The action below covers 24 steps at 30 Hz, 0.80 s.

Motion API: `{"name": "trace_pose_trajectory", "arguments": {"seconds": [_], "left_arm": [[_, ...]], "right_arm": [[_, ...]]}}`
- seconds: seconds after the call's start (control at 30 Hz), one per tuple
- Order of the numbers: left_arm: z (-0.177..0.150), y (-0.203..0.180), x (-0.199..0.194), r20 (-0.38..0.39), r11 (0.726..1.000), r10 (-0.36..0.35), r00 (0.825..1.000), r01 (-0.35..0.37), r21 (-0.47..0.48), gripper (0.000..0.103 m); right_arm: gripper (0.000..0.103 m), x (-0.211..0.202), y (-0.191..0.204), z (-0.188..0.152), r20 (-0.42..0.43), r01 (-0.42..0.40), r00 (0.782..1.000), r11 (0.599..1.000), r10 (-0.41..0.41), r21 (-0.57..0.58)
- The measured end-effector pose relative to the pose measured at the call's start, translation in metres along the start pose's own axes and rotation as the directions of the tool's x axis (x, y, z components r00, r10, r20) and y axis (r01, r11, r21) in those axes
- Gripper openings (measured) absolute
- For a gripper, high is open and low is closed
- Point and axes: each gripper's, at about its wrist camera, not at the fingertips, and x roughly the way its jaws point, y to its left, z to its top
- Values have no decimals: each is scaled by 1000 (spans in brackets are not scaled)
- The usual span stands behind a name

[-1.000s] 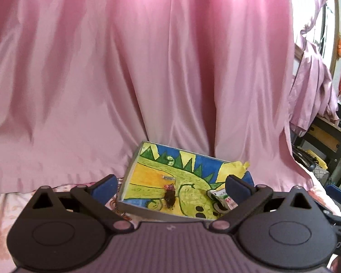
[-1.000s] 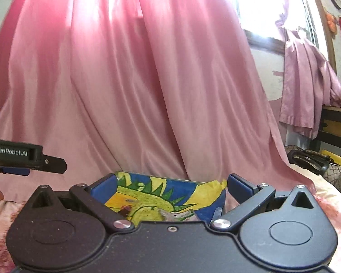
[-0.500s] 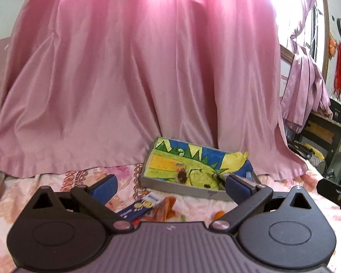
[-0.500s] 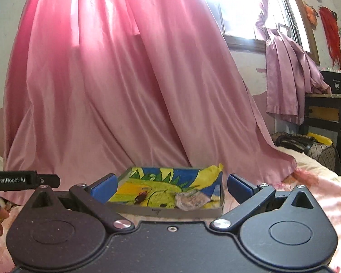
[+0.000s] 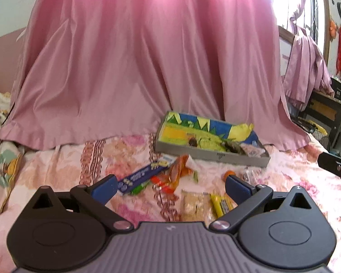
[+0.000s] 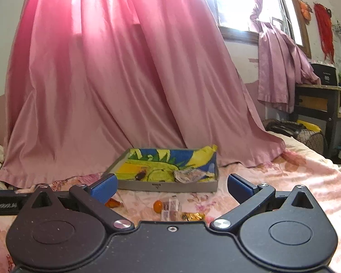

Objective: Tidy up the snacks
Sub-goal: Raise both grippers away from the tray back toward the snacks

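Observation:
A shallow grey tray (image 5: 212, 155) (image 6: 168, 185) lined with a yellow, green and blue picture lies on the bed, with a few wrapped snacks inside, among them a clear crinkled packet (image 6: 187, 174). Loose snacks lie on the floral sheet in front of it: a blue bar (image 5: 142, 175), an orange wrapper (image 5: 174, 174), a pale biscuit pack (image 5: 194, 207), a yellow stick (image 5: 219, 204), a small orange candy (image 6: 158, 205) and a gold wrapper (image 6: 192, 216). My left gripper (image 5: 170, 187) is open above the snacks, holding nothing. My right gripper (image 6: 171, 187) is open too, short of the tray.
A pink curtain (image 5: 147, 68) hangs right behind the tray. The floral bedsheet (image 5: 56, 173) spreads left and right. A dark desk (image 6: 318, 104) with shelves stands at the far right beside a window. The other gripper's body (image 6: 4, 202) shows at the left edge.
Both grippers have pulled back and up from the tray. The tray now looks smaller and farther, and the loose snacks on the sheet have come into view.

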Motion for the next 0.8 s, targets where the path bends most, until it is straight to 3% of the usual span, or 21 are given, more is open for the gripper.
{"name": "trace_pose_trajectory", "arguments": {"seconds": [0.23, 0.43, 0.8], "left_arm": [[-7, -4, -7, -32, 999, 23, 999, -22, 39, 103], [-12, -7, -10, -64, 996, 48, 997, -43, 73, 103], [-12, -2, -9, -100, 996, 71, 992, -66, 55, 103]], "right_arm": [[102, -10, -1, -9, -60, 27, 998, 998, -24, 55], [102, -17, 12, -19, -104, 11, 995, 1000, -9, 18], [102, -12, 16, -24, -165, 30, 986, 999, -28, 11]]}}
